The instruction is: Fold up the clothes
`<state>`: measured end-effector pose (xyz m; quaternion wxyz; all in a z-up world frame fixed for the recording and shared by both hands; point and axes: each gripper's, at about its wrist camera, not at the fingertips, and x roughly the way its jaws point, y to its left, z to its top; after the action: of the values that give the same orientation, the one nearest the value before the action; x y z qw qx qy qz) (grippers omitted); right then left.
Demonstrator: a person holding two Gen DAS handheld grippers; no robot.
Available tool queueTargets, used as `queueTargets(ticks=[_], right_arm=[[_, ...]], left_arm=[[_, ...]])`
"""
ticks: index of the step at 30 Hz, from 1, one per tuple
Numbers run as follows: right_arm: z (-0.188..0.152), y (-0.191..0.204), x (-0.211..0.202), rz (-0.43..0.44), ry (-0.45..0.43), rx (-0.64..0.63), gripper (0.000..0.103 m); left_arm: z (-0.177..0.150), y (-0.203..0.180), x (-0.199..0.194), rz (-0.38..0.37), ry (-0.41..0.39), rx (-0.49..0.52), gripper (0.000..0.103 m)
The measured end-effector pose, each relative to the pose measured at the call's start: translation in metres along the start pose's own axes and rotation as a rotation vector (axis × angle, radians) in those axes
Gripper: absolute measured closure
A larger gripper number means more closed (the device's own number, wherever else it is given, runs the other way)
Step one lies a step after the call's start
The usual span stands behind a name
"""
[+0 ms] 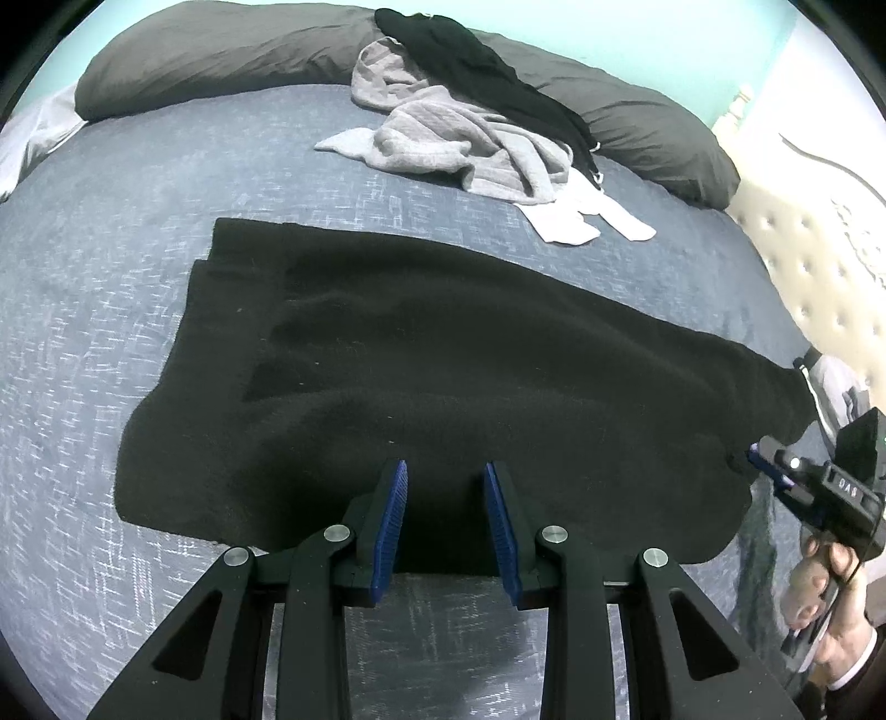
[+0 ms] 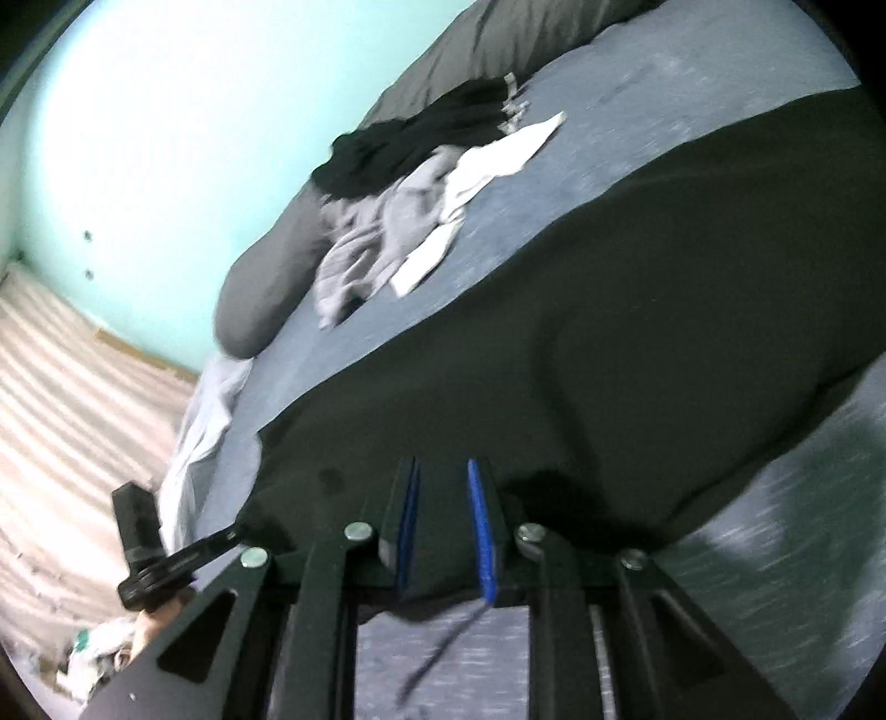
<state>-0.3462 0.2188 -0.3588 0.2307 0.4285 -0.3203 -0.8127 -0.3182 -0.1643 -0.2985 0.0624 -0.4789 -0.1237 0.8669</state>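
Observation:
A black garment [image 1: 443,343] lies spread across the blue-grey bed [image 1: 138,194], and its near hem runs under both grippers. My left gripper [image 1: 446,471] has its blue pads partly closed on that hem, with black cloth filling the gap. From the right wrist view the left gripper [image 2: 238,534] sits at the garment's corner. My right gripper [image 2: 440,465] is pinched on the same black garment [image 2: 637,332], a little above the bed. Seen from the left, the right gripper [image 1: 756,451] bites the cloth's right end, held by a hand [image 1: 830,620].
A heap of clothes sits further up the bed: a grey garment [image 1: 443,138], a black one [image 1: 470,61] and a white piece [image 1: 576,216]. Dark grey pillows [image 1: 221,50] line the far edge. A cream tufted headboard [image 1: 819,266] stands at the right.

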Motion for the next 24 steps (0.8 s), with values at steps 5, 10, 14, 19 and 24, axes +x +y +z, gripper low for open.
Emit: queueTargets(ticks=[5,10,14,19,24], right_arm=[[-0.011,-0.003,0.015,-0.051,0.063,-0.004,0.084],[-0.001,-0.03,-0.004,-0.099,0.024,0.044,0.085],[0.016,-0.055,-0.032,-0.191,-0.008,0.045,0.085],[0.042,-0.096,-0.066,-0.283,-0.05,0.052,0.087],[0.06,-0.128,-0.096,-0.337,-0.087,0.082,0.087]], left_arm=[[-0.001,-0.009,-0.002,-0.013,-0.001,0.007,0.071],[-0.004,-0.012,-0.002,-0.021,0.0,0.008,0.071],[-0.006,-0.012,0.001,-0.022,0.007,0.003,0.071],[-0.009,-0.017,0.004,-0.021,0.015,0.01,0.071],[-0.009,-0.024,0.005,-0.023,0.02,0.018,0.071]])
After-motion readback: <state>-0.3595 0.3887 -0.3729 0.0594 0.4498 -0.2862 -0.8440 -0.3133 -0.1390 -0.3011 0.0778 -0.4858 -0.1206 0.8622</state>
